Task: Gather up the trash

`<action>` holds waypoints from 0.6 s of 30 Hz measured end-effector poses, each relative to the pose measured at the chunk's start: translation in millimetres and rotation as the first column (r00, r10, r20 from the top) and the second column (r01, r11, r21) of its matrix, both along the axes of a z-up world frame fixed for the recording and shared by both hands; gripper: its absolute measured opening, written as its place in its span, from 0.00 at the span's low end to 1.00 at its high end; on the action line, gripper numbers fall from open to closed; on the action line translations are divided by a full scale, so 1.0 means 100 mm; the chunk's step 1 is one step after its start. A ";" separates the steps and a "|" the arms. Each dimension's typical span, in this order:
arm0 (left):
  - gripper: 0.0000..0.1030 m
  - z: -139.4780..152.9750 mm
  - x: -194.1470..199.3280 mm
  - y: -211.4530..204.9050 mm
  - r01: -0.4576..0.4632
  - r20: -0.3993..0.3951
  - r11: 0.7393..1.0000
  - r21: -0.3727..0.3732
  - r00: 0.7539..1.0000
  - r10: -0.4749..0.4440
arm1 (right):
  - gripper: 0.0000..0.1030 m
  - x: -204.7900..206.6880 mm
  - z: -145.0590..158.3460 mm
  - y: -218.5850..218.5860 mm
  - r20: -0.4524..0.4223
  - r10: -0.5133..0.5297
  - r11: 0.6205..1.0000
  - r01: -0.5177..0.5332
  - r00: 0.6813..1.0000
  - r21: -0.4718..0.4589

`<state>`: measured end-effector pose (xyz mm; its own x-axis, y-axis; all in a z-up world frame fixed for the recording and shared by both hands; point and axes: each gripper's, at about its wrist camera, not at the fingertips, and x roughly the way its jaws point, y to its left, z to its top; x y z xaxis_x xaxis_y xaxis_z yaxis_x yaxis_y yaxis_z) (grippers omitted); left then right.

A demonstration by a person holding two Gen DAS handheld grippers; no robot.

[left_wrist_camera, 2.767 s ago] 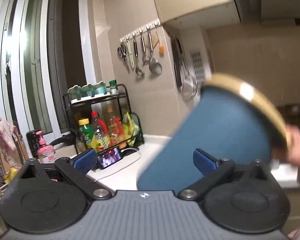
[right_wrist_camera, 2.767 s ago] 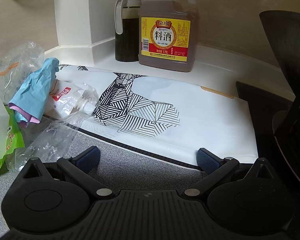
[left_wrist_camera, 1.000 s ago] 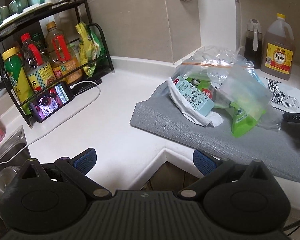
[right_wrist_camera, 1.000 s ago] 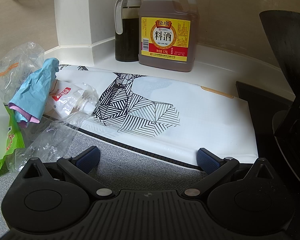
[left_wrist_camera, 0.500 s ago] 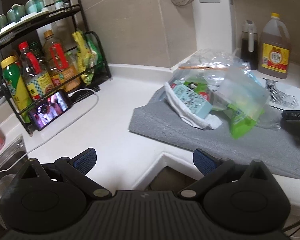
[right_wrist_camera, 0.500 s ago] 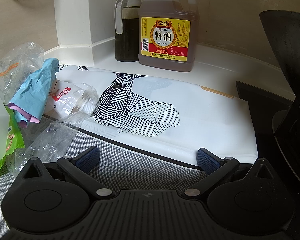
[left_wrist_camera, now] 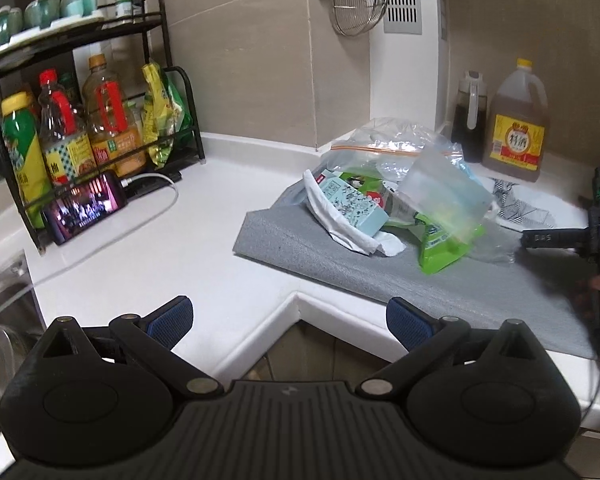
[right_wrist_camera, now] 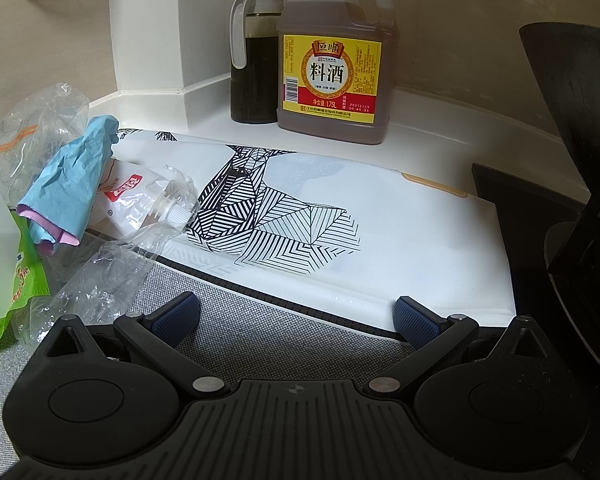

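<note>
A heap of trash lies on a grey mat [left_wrist_camera: 308, 252]: a clear zip bag [left_wrist_camera: 396, 152], a pale blue carton [left_wrist_camera: 352, 204] on white paper, a green snack pouch [left_wrist_camera: 440, 244]. My left gripper [left_wrist_camera: 290, 318] is open and empty, held over the counter's inner corner, well short of the heap. In the right wrist view a crumpled blue paper [right_wrist_camera: 68, 176], a spouted pouch [right_wrist_camera: 140, 196] and clear plastic film [right_wrist_camera: 108, 276] lie at the left. My right gripper [right_wrist_camera: 296, 316] is open and empty, low over the grey mat [right_wrist_camera: 260, 344], to the right of that trash.
A black rack [left_wrist_camera: 80, 92] of bottles and a lit phone [left_wrist_camera: 86, 208] with a white cable stand at the left. A cooking-wine jug [right_wrist_camera: 334, 60] and a dark bottle [right_wrist_camera: 254, 60] sit in the corner behind a patterned white mat [right_wrist_camera: 340, 232]. Black cookware [right_wrist_camera: 580, 160] rises at the right.
The left gripper's view swung from the window and a blue object down to the counter, then tilted slightly up and back. The right gripper has not moved.
</note>
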<state>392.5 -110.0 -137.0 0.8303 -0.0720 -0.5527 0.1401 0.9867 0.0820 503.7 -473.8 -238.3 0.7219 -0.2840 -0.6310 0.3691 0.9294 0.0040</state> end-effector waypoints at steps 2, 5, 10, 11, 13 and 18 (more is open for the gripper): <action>1.00 0.00 -0.06 0.06 0.003 -0.020 0.999 -0.035 1.000 -0.004 | 1.00 0.00 0.00 -0.02 0.001 0.002 1.000 -0.002 1.000 0.008; 1.00 -0.02 -0.18 0.12 0.001 -0.031 0.999 -0.048 1.000 -0.002 | 1.00 -0.14 0.07 0.07 -0.016 0.033 0.999 -0.033 0.999 0.001; 1.00 -0.06 -0.40 0.15 0.013 -0.033 1.000 -0.018 0.999 -0.013 | 1.00 -1.09 0.47 0.57 0.138 0.159 0.986 -0.151 0.978 -0.070; 1.00 -0.06 -0.43 0.15 0.014 -0.035 1.000 -0.009 0.999 -0.014 | 1.00 -1.30 0.56 0.68 0.158 0.189 0.981 -0.178 0.969 -0.081; 1.00 -0.09 -0.52 0.16 0.023 -0.031 1.000 0.002 0.999 -0.023 | 1.00 -1.68 0.69 0.87 0.198 0.243 0.969 -0.227 0.950 -0.102; 1.00 -0.11 -0.74 0.16 0.036 -0.010 0.999 0.012 0.999 -0.036 | 1.00 -2.36 0.87 1.20 0.227 0.297 0.947 -0.256 0.927 -0.192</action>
<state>318.9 -93.9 -148.0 0.8216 -0.0949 -0.5622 0.1765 0.9799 0.0926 267.3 -354.2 -151.7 0.9141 -0.1301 -0.3839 0.1030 0.9906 -0.0905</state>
